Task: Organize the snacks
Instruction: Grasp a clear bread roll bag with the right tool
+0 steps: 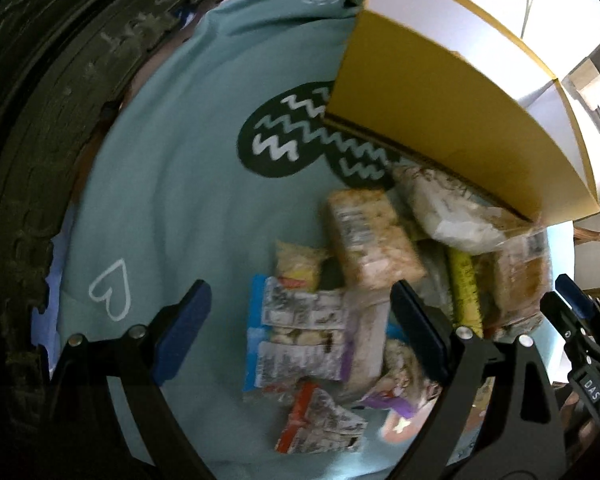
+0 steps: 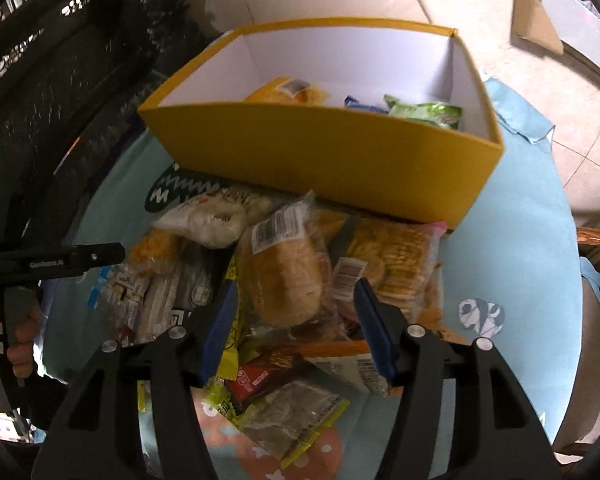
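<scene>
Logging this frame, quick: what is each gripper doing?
Left gripper: open, holding nothing.
Right gripper: open, empty, above the snack pile.

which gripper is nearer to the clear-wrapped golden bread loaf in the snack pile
Right. The right gripper hovers open directly over the clear-wrapped golden bread loaf; the left gripper is open over flat grey-printed packets, with the loaf off to its right.

Bare cloth (image 1: 180, 208) lies open toward the worktop's left edge; the snack pile (image 2: 284, 280) crowds against the yellow box (image 2: 324, 160).
</scene>
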The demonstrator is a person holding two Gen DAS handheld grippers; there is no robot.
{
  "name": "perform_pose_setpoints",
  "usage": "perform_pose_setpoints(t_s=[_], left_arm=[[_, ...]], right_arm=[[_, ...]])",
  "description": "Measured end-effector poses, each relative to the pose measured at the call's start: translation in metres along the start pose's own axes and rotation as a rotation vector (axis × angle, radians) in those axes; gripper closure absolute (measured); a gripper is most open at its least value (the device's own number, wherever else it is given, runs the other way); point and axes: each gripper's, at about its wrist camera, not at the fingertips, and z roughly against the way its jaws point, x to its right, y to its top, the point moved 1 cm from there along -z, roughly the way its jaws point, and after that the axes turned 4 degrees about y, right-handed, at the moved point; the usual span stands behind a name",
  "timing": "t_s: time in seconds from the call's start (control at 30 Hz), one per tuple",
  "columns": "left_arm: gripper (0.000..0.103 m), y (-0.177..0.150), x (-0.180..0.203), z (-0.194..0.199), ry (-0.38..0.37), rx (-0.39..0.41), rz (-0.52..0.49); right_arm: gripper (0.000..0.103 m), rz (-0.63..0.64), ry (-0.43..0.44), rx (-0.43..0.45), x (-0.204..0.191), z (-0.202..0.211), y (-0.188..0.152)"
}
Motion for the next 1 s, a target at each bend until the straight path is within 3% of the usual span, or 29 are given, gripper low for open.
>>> perform_pose_setpoints(t_s=[0.4,0.43,0.47,0.53,0.7,1.0], left_arm=[[0.01,-0.002,-0.01,-0.011,0.016,-0.031,0.02],[0.01,-0.002,-0.009,-0.012,0.015,-0.034,0.021],[0.01,-0.002,-0.009,-0.012,0.012,-0.036,0.023],[0.01,-0.003,-0.009,-0.011,0.012,-0.035,0.024],[0.01,0.0,-0.004,-0.007,-0.007,-0.028,0.025],[0.008,0.013,0.033,-0.033,-0.022,-0.083,0.012]], right_arm=[[0.041,0.095,-0.035,-0.077,-0.016,-0.052,0.005],[0.055,0.106,-0.042,-0.094,-0.018,-0.057,0.004],[0.062,0.109,-0.039,-0.113,-0.019,-0.061,0.003],[0.068,0.089,-0.023,-0.102,-0.019,-0.055,0.003],[0.068,-0.037,0.09,-0.063,0.0,-0.02,0.002],[0.068,-0.149,0.114,-0.058,0.03,0.015,-0.029]])
